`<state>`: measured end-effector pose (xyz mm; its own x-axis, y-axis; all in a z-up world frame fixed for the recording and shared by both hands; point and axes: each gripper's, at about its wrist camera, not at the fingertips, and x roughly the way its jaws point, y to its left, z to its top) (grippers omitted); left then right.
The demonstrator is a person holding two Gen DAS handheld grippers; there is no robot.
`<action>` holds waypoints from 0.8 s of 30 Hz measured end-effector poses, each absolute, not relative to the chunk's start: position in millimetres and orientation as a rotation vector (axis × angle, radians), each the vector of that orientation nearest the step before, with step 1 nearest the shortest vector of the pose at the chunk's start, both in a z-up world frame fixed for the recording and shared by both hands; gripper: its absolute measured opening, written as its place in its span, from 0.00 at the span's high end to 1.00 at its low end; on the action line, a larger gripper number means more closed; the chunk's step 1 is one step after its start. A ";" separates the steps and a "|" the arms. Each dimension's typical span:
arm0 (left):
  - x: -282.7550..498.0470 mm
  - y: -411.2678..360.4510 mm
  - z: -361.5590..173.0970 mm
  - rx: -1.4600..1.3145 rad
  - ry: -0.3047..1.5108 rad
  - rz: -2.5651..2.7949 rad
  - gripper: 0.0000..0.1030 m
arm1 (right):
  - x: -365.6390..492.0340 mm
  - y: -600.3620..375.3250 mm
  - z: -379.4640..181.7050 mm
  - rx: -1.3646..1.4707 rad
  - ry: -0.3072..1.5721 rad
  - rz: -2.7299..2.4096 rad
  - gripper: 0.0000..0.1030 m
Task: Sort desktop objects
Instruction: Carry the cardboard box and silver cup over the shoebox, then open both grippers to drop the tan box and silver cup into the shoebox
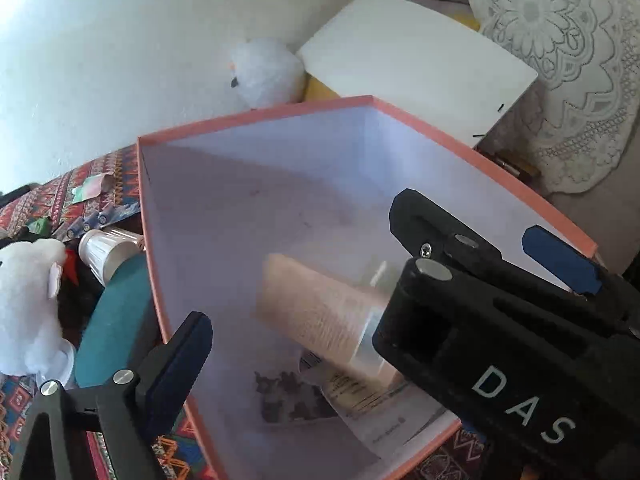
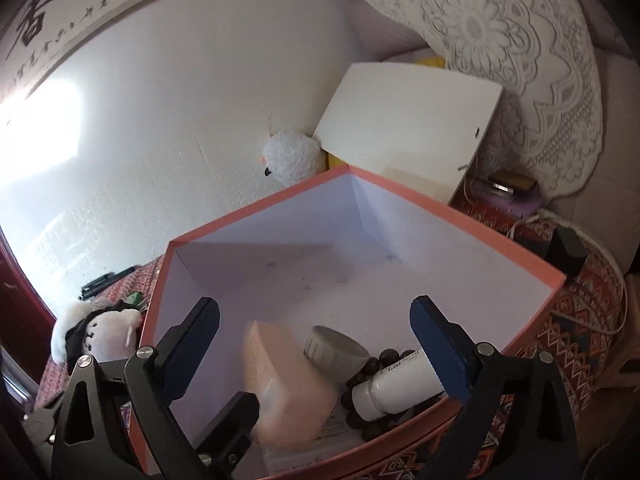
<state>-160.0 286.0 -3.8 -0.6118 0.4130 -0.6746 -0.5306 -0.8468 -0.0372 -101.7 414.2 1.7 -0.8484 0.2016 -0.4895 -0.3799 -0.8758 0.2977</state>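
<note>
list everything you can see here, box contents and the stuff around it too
storage box: 1, salmon-pink outside, white inside, open, centre of the patterned cloth
carton: 1, peach, blurred, inside the box near its front
white bottle: 1, lying on its side in the box
dark beads: 1 cluster, brown, under the bottle
round tub: 1, grey-white, in the box behind the beads
plush toys: 2, white, one by the wall, one left of the box
white board: 1, leaning behind the box
lace cover: 1, white, far right
left gripper: 1, black, blue pads, open over the box
right gripper: 1, black, open over the box
</note>
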 end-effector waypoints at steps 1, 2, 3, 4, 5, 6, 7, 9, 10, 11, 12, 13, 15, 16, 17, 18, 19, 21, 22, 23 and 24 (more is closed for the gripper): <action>-160.0 284.6 -3.9 -0.956 0.222 2.414 0.12 | -101.9 413.5 1.2 -0.660 0.563 2.696 0.05; -159.9 282.8 -3.9 -0.959 0.215 2.411 0.12 | -102.0 412.6 1.1 -0.665 0.561 2.693 0.05; -159.8 280.7 -4.0 -0.962 0.207 2.408 0.12 | -102.1 411.7 1.2 -0.668 0.557 2.689 0.05; -159.2 278.9 -3.8 -0.960 0.201 2.407 0.12 | -101.7 410.8 1.5 -0.669 0.552 2.685 0.05; -158.3 276.5 -3.0 -0.957 0.194 2.403 0.12 | -100.7 410.0 2.3 -0.665 0.550 2.682 0.05; -156.9 274.1 -1.5 -0.954 0.192 2.402 0.12 | -99.5 409.2 3.3 -0.659 0.549 2.679 0.05; -155.5 271.8 0.1 -0.952 0.191 2.401 0.12 | -98.0 408.1 4.8 -0.651 0.549 2.676 0.05; -151.6 263.1 5.9 -0.945 0.191 2.424 0.12 | -93.8 404.4 9.3 -0.628 0.544 2.671 0.05; -150.1 257.9 8.5 -0.943 0.187 2.435 0.12 | -91.0 401.1 12.3 -0.612 0.536 2.672 0.05; -148.7 250.5 11.4 -0.942 0.178 2.445 0.12 | -88.2 397.8 15.4 -0.597 0.527 2.672 0.05; -147.4 242.1 14.6 -0.942 0.167 2.456 0.12 | -85.6 392.6 18.9 -0.581 0.516 2.678 0.05; -146.1 233.8 17.7 -0.942 0.156 2.467 0.12 | -83.1 386.6 22.8 -0.566 0.503 2.687 0.05; -144.4 210.0 23.9 -0.946 0.134 2.502 0.11 | -80.0 369.9 30.6 -0.544 0.463 2.714 0.05; -143.8 197.7 26.1 -0.950 0.124 2.521 0.11 | -79.1 359.7 34.8 -0.535 0.436 2.731 0.05; -143.1 185.5 27.9 -0.955 0.114 2.538 0.10 | -78.5 348.9 38.1 -0.529 0.408 2.750 0.05; -142.7 172.1 28.6 -0.963 0.106 2.554 0.10 | -78.0 337.8 41.0 -0.525 0.380 2.770 0.05; -142.4 158.2 28.8 -0.973 0.098 2.570 0.10 | -77.7 325.2 43.7 -0.522 0.349 2.793 0.05; -141.8 130.3 29.3 -0.993 0.081 2.601 0.09 | -78.0 297.4 48.0 -0.528 0.285 2.847 0.05; -141.7 113.2 28.8 -1.004 0.080 2.620 0.09 | -78.7 282.2 48.9 -0.538 0.253 2.881 0.05; -142.1 97.8 27.3 -1.011 0.087 2.643 0.09 | -80.3 270.7 48.8 -0.551 0.233 2.907 0.05; -142.8 83.9 25.5 -1.018 0.097 2.666 0.09 | -83.0 257.2 47.2 -0.575 0.220 2.940 0.05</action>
